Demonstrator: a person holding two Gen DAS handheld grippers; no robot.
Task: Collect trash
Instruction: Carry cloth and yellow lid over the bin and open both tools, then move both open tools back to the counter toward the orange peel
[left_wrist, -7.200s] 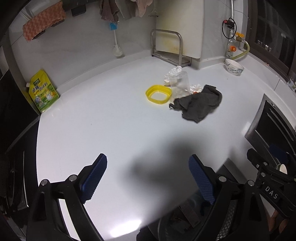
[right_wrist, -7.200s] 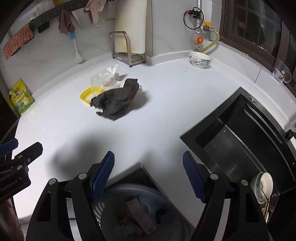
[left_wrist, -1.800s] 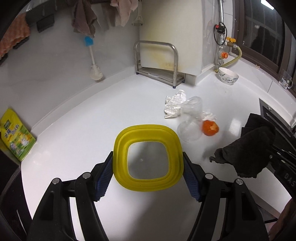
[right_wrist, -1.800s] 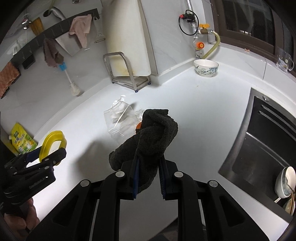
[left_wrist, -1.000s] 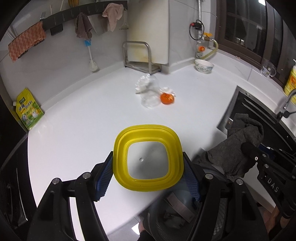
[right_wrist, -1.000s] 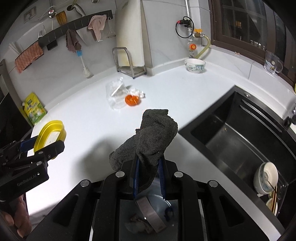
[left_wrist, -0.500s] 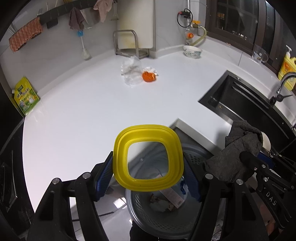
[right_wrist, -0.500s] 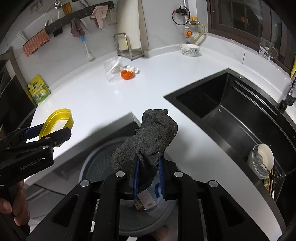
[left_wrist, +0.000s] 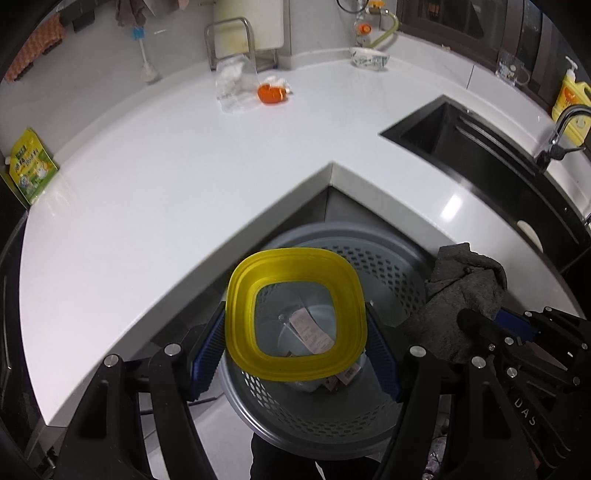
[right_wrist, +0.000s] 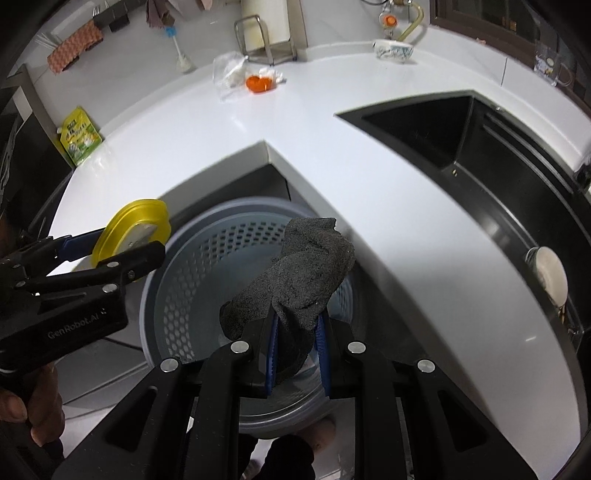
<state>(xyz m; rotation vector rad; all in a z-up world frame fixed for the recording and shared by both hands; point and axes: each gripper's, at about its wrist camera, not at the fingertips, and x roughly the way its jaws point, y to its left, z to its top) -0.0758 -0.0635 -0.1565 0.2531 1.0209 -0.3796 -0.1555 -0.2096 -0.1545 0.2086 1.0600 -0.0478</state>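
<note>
My left gripper (left_wrist: 295, 332) is shut on a yellow-rimmed clear lid (left_wrist: 240, 314) and holds it flat above the grey perforated trash basket (left_wrist: 399, 273), which stands on the floor in the counter's corner. The lid also shows in the right wrist view (right_wrist: 110, 236). My right gripper (right_wrist: 295, 343) is shut on a dark grey cloth (right_wrist: 306, 273) and holds it over the same basket (right_wrist: 177, 295). The cloth also shows at the right of the left wrist view (left_wrist: 461, 295). Paper scraps lie in the basket. A clear plastic bag (left_wrist: 234, 83) and an orange peel (left_wrist: 269, 93) lie far back on the counter.
The white counter (left_wrist: 166, 166) wraps around the basket. A black sink (right_wrist: 480, 147) is at the right, with a bowl (right_wrist: 550, 277) in it. A green pouch (left_wrist: 31, 170), a metal rack (left_wrist: 229, 40), a patterned bowl (left_wrist: 369, 57) and a yellow soap bottle (left_wrist: 569, 99) stand along the edges.
Both grippers have pulled back from the counter and dropped over the trash basket, still holding the lid and the cloth. The basket now fills the view beneath them.
</note>
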